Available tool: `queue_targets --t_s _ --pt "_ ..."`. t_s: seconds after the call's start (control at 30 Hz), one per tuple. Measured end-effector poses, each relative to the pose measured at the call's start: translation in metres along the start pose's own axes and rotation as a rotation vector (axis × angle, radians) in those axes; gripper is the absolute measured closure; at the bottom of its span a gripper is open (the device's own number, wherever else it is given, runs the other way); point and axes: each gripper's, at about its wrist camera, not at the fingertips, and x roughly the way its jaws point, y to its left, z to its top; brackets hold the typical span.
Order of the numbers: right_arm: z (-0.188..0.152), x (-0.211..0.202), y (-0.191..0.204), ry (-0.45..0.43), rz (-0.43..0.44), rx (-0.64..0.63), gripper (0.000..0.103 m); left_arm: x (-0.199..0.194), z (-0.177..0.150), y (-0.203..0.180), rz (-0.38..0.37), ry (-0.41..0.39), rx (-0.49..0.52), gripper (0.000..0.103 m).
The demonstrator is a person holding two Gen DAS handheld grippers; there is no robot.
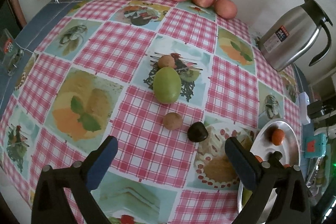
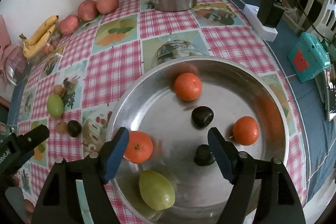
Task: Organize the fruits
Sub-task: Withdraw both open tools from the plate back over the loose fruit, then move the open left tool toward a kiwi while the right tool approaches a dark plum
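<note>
Both grippers, left gripper [image 1: 171,155] and right gripper [image 2: 168,147], gape wide, empty; next, probably straddle the dark fruit [image 1: 197,132] squarely.

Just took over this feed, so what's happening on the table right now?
A person with two handheld grippers is sorting fruit into a metal tray. Both the left gripper and right gripper are open and hold nothing. The tray holds three tangerines, two dark fruits and a green fruit. Another green fruit, two brown ones and a dark one wait on the tablecloth.
</note>
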Motion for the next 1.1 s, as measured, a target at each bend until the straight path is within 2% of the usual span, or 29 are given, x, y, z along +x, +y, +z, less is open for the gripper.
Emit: queue_targets --t_s 0.2,0.3,0.7,0.8,0.9,1.1 --pt "0.001 0.000 0.001 -0.011 0.000 -0.009 0.014 0.001 0.000 0.000 0.012 -0.005 0.011 0.000" --pt "0.001 0.001 0.001 -0.008 -0.010 -0.014 0.003 0.000 0.000 -0.001 0.021 -0.019 0.026 0.000" --pt "0.001 0.002 0.002 -0.002 0.003 -0.018 0.003 0.000 0.006 -0.006 0.029 -0.009 0.077 0.000" --pt "0.001 0.004 0.002 0.000 0.003 -0.008 0.003 0.003 0.012 -0.008 0.065 -0.001 0.103 0.000" --pt "0.001 0.005 0.004 0.000 0.002 -0.014 0.003 0.007 0.019 -0.015 0.070 0.006 0.133 0.000" --pt "0.002 0.007 0.007 -0.004 -0.003 -0.029 0.003 0.012 0.027 -0.029 0.076 -0.015 0.174 0.000"
